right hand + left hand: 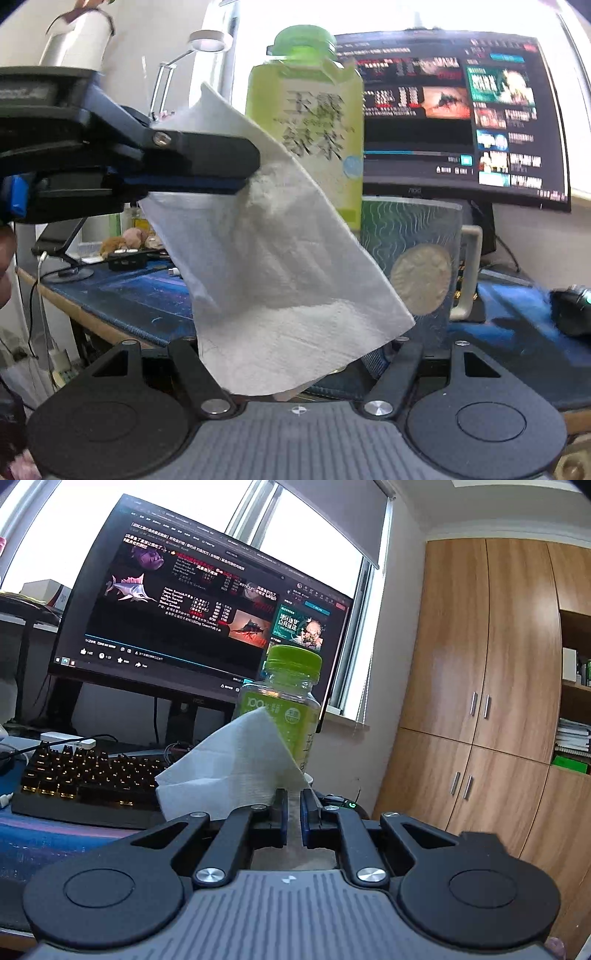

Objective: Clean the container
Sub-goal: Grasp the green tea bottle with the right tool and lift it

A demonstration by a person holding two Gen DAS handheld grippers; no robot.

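Observation:
A green-capped tea bottle (291,698) stands upright on the desk, just ahead of my left gripper (293,812). My left gripper is shut on a white paper tissue (229,768), which fans up to the left and overlaps the bottle's side. In the right wrist view the left gripper (243,173) comes in from the left and holds the tissue (280,266) in front of the bottle (314,122). The tissue hides my right gripper's fingertips, so its jaws cannot be judged. A patterned mug (417,266) stands right of the bottle.
A large monitor (199,609) stands behind the bottle. A backlit keyboard (85,775) lies on the blue desk mat (140,295) to the left. A mouse (572,310) lies at the right. A desk lamp (207,40) stands behind. A wooden wardrobe (480,686) fills the right.

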